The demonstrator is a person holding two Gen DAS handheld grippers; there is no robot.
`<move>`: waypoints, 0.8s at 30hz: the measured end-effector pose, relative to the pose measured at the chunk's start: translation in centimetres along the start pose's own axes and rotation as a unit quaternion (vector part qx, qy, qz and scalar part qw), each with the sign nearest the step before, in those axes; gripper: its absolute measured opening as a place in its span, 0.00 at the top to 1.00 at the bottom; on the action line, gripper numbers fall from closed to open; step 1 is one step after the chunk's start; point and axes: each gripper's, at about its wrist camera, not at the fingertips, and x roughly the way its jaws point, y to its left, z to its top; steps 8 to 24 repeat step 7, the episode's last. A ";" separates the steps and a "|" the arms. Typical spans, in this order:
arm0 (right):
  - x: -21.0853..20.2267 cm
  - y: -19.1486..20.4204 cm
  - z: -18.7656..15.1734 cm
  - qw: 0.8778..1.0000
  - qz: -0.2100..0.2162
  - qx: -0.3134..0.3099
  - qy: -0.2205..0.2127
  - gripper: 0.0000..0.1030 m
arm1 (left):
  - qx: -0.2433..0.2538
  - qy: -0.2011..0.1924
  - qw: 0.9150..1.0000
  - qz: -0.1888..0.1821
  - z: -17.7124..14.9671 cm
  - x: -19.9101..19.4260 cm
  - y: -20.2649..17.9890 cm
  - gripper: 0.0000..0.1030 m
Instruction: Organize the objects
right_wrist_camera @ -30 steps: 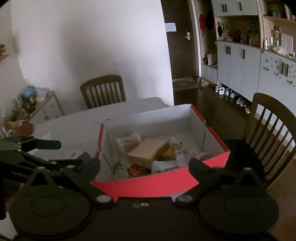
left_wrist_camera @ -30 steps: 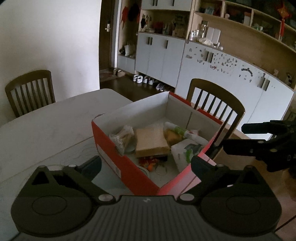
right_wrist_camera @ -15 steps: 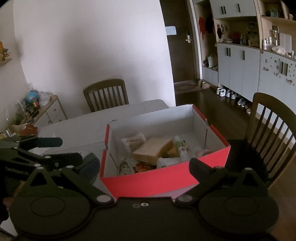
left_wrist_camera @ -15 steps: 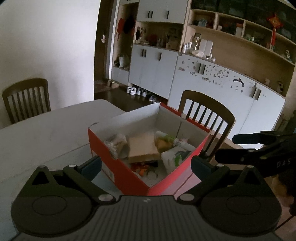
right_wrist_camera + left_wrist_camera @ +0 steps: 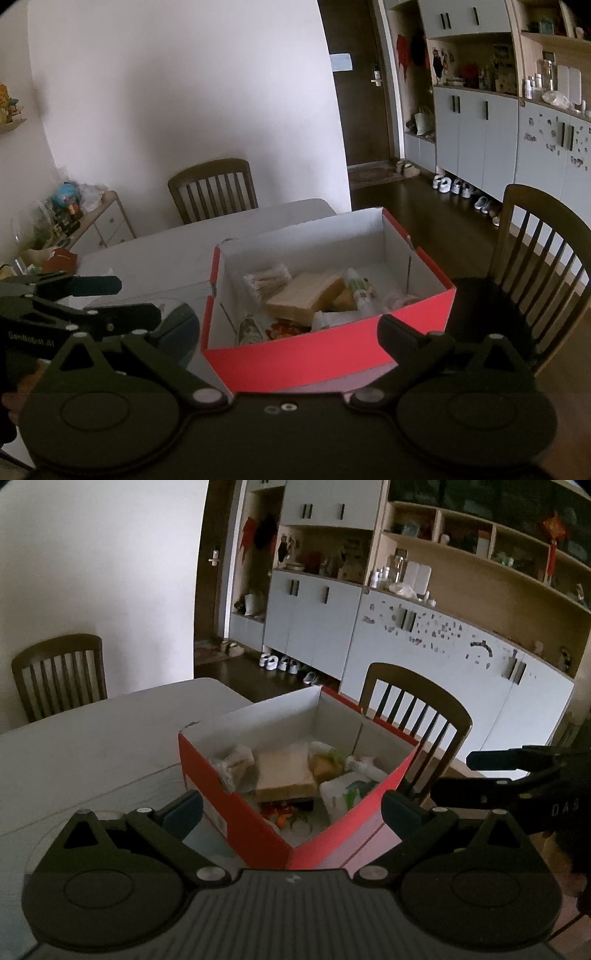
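A red cardboard box (image 5: 236, 812) with white inside walls sits on the white table (image 5: 92, 738); it also shows in the right wrist view (image 5: 314, 358). Inside lie a tan flat box (image 5: 284, 775), a bag of cotton swabs (image 5: 267, 280), a white-green tube (image 5: 356, 286), a white pack (image 5: 345, 792) and small orange items (image 5: 280, 814). My left gripper (image 5: 291, 805) is open and empty, above and in front of the box's near corner. My right gripper (image 5: 288, 328) is open and empty, in front of the box's long red side.
Wooden chairs stand at the table's far end (image 5: 59, 675) and right side (image 5: 413, 716). White cabinets and shelves (image 5: 424, 642) line the right wall. A low drawer unit with clutter (image 5: 74, 218) stands at the left. A round glass mat (image 5: 177, 328) lies left of the box.
Both grippers have drawn back and risen from the box, so it looks smaller and farther. Both stay open and empty. The box's contents have not moved.
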 end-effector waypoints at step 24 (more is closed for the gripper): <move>-0.2 -0.1 -0.4 1.000 0.000 0.003 0.004 0.00 | 0.000 0.008 1.000 0.001 -0.3 0.2 0.0 0.00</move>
